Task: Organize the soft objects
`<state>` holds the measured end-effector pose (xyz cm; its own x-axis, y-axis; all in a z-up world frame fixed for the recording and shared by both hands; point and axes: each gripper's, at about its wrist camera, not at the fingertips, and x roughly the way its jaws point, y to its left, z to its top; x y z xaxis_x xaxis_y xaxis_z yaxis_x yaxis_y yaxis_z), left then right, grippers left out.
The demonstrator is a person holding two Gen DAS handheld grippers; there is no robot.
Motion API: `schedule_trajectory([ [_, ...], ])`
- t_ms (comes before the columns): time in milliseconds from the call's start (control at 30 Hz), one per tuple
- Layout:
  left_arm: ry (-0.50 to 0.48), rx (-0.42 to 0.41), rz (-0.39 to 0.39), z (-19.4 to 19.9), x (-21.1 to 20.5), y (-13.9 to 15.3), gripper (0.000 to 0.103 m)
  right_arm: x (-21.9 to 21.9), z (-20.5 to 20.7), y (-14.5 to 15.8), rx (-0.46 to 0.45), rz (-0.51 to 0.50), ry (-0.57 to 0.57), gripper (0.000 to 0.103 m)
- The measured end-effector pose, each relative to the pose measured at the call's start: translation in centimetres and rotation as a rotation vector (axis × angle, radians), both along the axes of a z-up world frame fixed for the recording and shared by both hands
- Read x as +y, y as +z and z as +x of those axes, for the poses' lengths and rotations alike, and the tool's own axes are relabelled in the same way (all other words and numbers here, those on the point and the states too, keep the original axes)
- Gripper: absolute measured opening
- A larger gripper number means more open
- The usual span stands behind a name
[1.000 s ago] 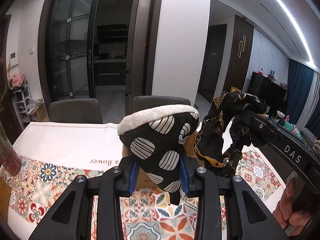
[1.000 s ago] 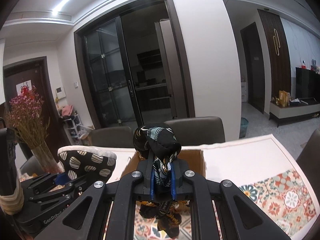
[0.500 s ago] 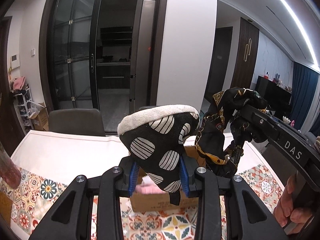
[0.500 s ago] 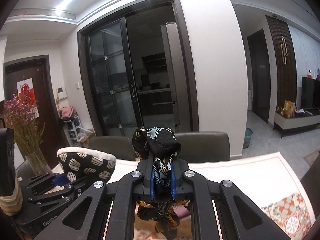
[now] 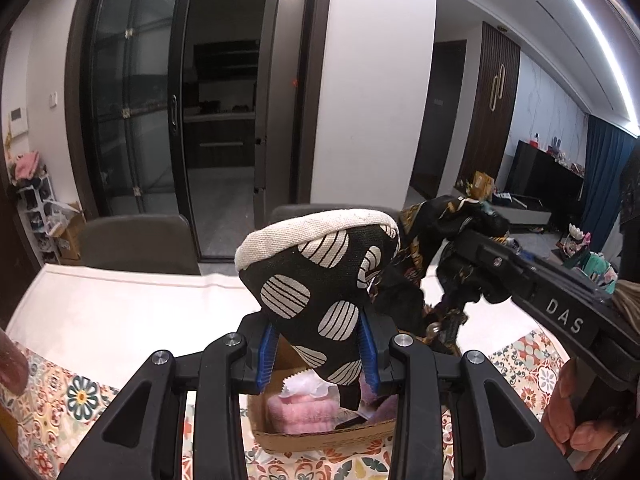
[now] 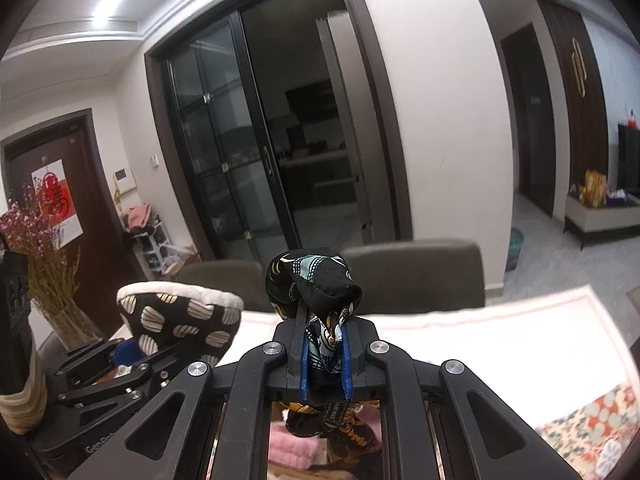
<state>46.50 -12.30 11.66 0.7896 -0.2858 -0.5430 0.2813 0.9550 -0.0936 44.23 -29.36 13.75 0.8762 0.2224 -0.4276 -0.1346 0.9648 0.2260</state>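
Note:
My left gripper (image 5: pixel 320 354) is shut on a black oven mitt (image 5: pixel 320 280) with white striped ovals and a cream cuff, held above a cardboard box (image 5: pixel 320 438). A rolled pink towel (image 5: pixel 300 414) and white tissue lie in that box. My right gripper (image 6: pixel 325 364) is shut on a bunched black patterned scarf (image 6: pixel 312 280) whose tail hangs down over the box. In the left wrist view the right gripper (image 5: pixel 448 312) and the scarf (image 5: pixel 424 248) sit just right of the mitt. In the right wrist view the mitt (image 6: pixel 180 316) shows at the lower left.
The table has a white runner (image 5: pixel 120 300) and a tile-patterned cloth (image 5: pixel 80 400). Two grey chairs (image 5: pixel 140 244) stand behind it. A vase of pink dried flowers (image 6: pixel 44 264) stands at the table's left end. A person's hand (image 5: pixel 572 412) grips the right tool.
Both grippers moved forward over the table with their loads. The cardboard box with the pink towel has come into view beneath the mitt and scarf. Neither grip changed.

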Motion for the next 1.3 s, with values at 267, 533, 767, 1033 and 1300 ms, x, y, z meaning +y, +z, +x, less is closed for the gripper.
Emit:
schedule_trajectory([
  [267,-0.019,0.105,0.026,2.2,-1.0,-4.3,0.035,-0.4,2.0,-6.1,0.16,0.028,0.03,0.013],
  [533,-0.055,0.179,0.074,3.1,-2.7,-6.8,0.037,-1.1,2.5,-10.3,0.279,0.0,0.034,0.015],
  [767,-0.091,0.279,0.128,4.4,-4.5,-8.5,0.05,-2.0,3.0,-11.6,0.341,-0.018,0.029,0.02],
  [1033,-0.08,0.326,0.125,4.5,-4.2,-9.0,0.072,-2.3,2.1,-10.2,0.296,-0.07,-0.033,0.051],
  [1300,-0.011,0.25,0.164,1.9,-3.5,-6.7,0.083,-1.9,-0.6,-7.2,0.23,-0.152,-0.13,0.06],
])
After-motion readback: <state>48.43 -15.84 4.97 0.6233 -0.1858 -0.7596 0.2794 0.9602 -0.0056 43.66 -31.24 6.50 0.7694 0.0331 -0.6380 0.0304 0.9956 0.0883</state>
